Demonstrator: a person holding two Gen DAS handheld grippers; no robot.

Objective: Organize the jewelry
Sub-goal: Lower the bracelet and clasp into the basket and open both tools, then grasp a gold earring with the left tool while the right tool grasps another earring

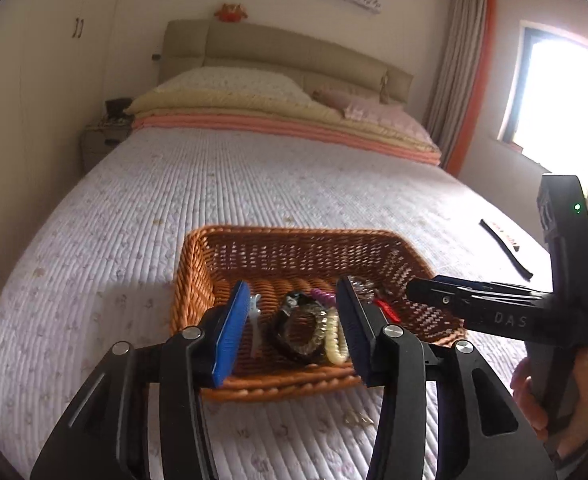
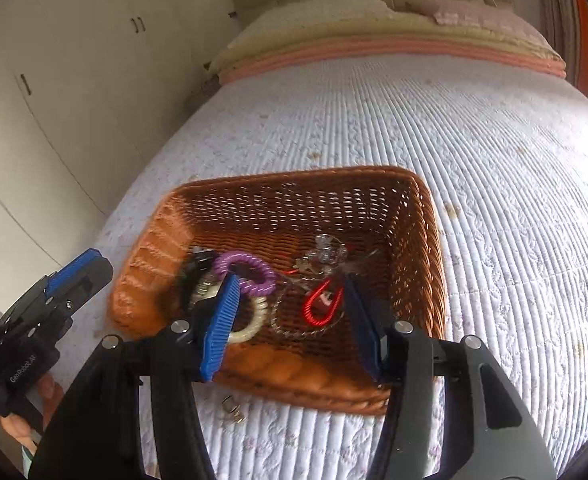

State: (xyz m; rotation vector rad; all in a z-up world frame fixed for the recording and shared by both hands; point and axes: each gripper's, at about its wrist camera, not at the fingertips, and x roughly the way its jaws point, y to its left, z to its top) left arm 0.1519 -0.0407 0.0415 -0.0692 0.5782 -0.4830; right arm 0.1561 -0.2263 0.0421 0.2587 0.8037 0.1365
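My right view alone shows red coil (image 2: 324, 303) in basket (image 2: 430, 236) | quilted bed (image 1: 253, 184), window (image 1: 562, 96) | both my jaws open, empty

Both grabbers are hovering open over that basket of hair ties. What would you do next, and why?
Probably reach the open right gripper for the small gold metal piece lying on the quilted white bedspread, outside the brown wicker basket: the coiled ties are already inside.

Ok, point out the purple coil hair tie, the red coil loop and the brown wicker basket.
Purple coil hair tie (image 2: 249, 274), right wrist view, its upper arc.
Red coil loop (image 2: 321, 307), right wrist view, its left side.
Brown wicker basket (image 2: 294, 178), right wrist view, far rim.
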